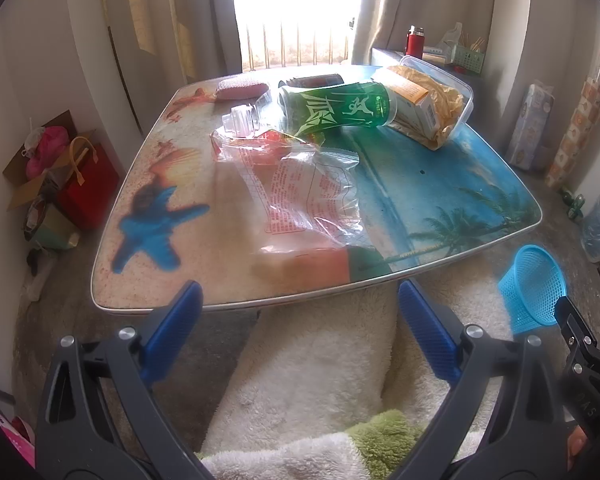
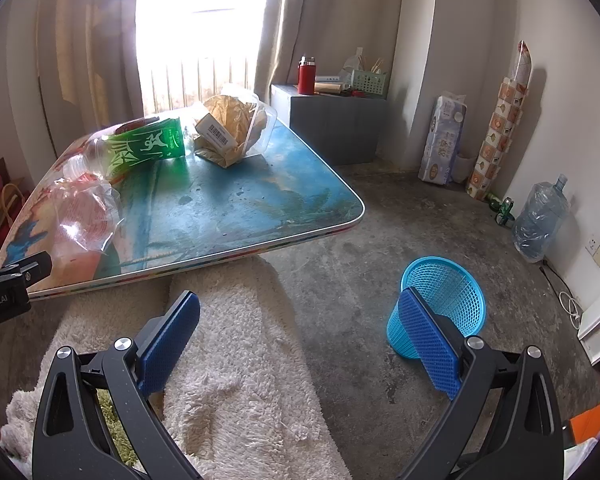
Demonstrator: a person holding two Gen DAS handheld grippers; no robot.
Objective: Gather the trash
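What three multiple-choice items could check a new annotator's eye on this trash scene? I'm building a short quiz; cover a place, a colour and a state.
1. Where does the mesh waste basket stand?
A. on the table
B. on the floor beside the table
C. on the grey cabinet

2. What colour is the label on the big plastic bottle?
A. green
B. yellow
C. purple

3. How is the left gripper?
A. shut on a bag
B. shut on nothing
C. open, holding nothing

Answers: 1 B, it sits on bare concrete to the right of the table. 2 A, a green wrap with white lettering. 3 C, its pads stand wide apart over the rug.
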